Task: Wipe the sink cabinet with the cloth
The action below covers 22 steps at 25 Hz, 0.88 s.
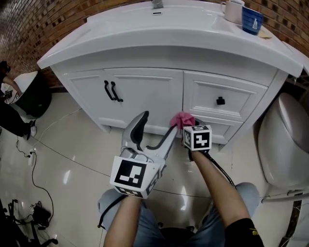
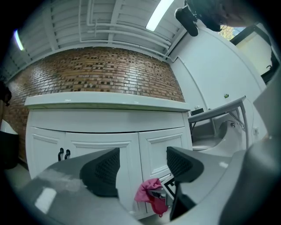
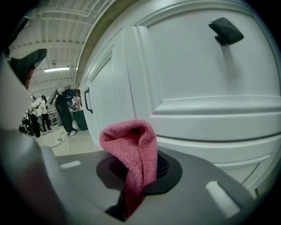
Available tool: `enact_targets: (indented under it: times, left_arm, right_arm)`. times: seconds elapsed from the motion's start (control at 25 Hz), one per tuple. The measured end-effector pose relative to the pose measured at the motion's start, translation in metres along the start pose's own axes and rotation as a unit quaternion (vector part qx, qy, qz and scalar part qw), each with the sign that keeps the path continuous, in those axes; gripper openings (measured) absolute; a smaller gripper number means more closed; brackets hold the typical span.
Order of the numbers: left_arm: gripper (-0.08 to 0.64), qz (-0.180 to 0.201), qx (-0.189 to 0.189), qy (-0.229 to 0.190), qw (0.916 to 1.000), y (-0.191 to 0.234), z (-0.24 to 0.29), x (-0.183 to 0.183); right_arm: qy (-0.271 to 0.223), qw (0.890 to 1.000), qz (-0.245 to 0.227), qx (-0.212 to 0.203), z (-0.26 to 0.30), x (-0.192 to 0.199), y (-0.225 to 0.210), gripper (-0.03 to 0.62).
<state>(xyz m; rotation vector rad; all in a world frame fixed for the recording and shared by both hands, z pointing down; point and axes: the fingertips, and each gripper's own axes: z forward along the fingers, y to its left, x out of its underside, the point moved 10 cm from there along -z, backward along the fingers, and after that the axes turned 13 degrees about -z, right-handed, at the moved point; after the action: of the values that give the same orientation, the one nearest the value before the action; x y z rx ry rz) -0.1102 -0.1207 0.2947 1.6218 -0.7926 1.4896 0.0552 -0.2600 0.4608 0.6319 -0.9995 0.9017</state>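
Observation:
A white sink cabinet fills the head view. My right gripper is shut on a pink cloth and holds it against the cabinet's lower front, just below the drawer with the black knob. In the right gripper view the cloth bulges out of the shut jaws, close to the white drawer front. My left gripper hangs open and empty in front of the doors, left of the cloth. The left gripper view shows the cloth low between its fingers, farther off.
Two black door handles sit left of the drawer. A blue cup and a white mug stand on the counter's right end. A toilet is close on the right. Cables lie on the floor at left.

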Motion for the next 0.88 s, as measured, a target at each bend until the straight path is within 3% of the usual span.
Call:
enact_targets:
  times: [0.2, 0.48, 0.68, 0.88]
  left_arm:
    - [0.341, 0.000, -0.001, -0.001, 1.0000, 0.006, 0.003, 0.001]
    - [0.341, 0.004, 0.003, 0.000, 1.0000, 0.010, 0.016, 0.002]
    - [0.341, 0.002, 0.011, 0.002, 0.9999, 0.004, 0.025, 0.002]
    - [0.341, 0.005, 0.017, 0.009, 0.9998, -0.001, 0.032, 0.005]
  right_arm:
    - [0.011, 0.999, -0.033, 0.012, -0.005, 0.001, -0.007, 0.041]
    - [0.045, 0.997, -0.043, 0.056, -0.056, 0.032, -0.077, 0.043]
    - [0.066, 0.993, -0.019, 0.101, -0.104, 0.056, -0.138, 0.043]
    - [0.095, 0.982, 0.029, 0.161, -0.136, 0.083, -0.184, 0.043]
